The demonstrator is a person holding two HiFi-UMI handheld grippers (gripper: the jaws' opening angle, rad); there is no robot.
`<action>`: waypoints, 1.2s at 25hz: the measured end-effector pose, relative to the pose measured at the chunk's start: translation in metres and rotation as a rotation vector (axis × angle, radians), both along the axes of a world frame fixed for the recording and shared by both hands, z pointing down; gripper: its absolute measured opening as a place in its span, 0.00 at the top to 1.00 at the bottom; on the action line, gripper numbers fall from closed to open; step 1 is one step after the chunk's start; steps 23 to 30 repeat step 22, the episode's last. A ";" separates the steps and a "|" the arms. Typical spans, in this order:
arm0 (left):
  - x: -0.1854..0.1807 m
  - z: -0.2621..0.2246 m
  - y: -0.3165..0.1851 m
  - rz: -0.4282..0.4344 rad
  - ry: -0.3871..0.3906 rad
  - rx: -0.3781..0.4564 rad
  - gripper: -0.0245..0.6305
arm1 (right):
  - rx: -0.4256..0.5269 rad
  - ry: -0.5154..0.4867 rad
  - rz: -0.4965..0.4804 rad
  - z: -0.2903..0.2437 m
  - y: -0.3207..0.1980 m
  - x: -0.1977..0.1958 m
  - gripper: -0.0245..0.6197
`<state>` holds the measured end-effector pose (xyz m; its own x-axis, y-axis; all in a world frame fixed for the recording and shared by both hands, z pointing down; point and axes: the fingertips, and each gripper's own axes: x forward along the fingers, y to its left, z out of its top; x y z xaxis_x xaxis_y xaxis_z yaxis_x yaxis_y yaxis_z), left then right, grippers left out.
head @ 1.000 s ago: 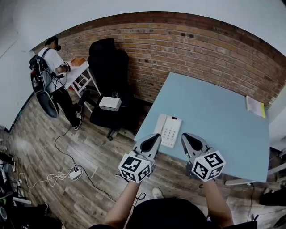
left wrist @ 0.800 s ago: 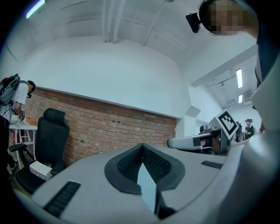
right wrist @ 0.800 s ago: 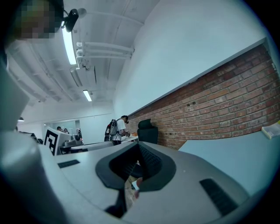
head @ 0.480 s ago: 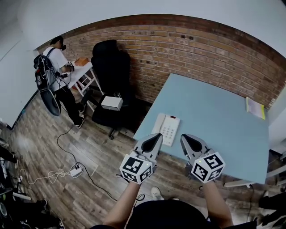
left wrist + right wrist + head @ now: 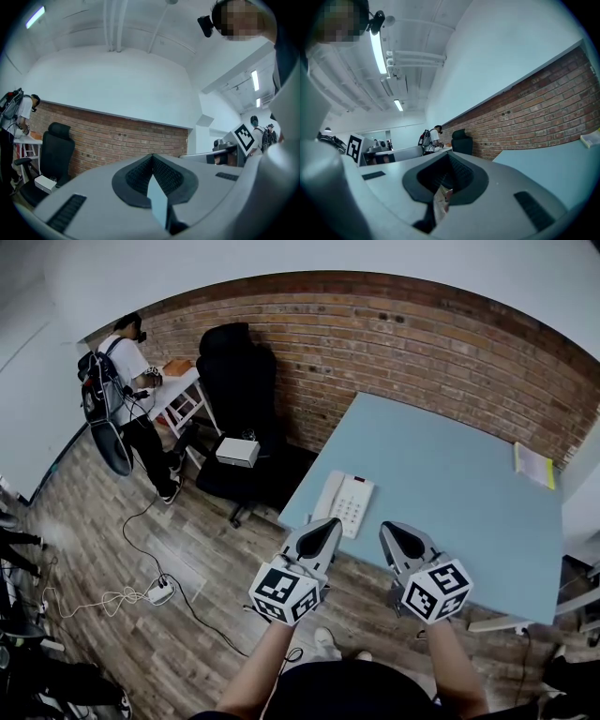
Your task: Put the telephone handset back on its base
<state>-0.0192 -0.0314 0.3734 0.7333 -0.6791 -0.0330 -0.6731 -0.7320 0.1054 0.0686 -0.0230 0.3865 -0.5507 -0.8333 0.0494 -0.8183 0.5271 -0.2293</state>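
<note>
A white telephone (image 5: pixel 345 502) with a keypad lies near the front left corner of the light blue table (image 5: pixel 450 493). Its handset (image 5: pixel 325 496) lies along the phone's left side; I cannot tell whether it sits in the cradle. My left gripper (image 5: pixel 330 523) hovers just short of the table's front edge, below the phone, shut with nothing in it. In the left gripper view its pads (image 5: pixel 152 157) meet. My right gripper (image 5: pixel 387 526) is beside it to the right, also shut and empty, level with the table edge. The phone shows in neither gripper view.
A black office chair (image 5: pixel 234 399) stands left of the table with a white box (image 5: pixel 237 452) on its seat. A person (image 5: pixel 122 390) stands at a small desk far left. Cables and a power strip (image 5: pixel 159 592) lie on the wood floor. A booklet (image 5: pixel 534 465) lies at the table's far right.
The telephone and table have drifted slightly up and left in the head view. Both grippers keep the same shut pose side by side. The person at the back has shifted a little.
</note>
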 end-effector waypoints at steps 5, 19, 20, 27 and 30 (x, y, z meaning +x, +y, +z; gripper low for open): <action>0.004 -0.001 0.013 -0.004 -0.006 0.000 0.95 | 0.007 -0.007 -0.003 -0.003 0.013 0.005 0.95; 0.027 0.005 0.046 0.004 -0.009 -0.015 0.95 | 0.009 -0.014 0.000 0.002 0.046 0.029 0.95; 0.029 0.006 0.048 0.004 -0.010 -0.016 0.95 | 0.009 -0.016 0.001 0.001 0.048 0.031 0.95; 0.032 0.006 0.052 0.004 -0.012 -0.015 0.95 | 0.011 -0.018 0.001 0.000 0.052 0.035 0.95; 0.032 0.006 0.052 0.004 -0.012 -0.015 0.95 | 0.011 -0.018 0.001 0.000 0.052 0.035 0.95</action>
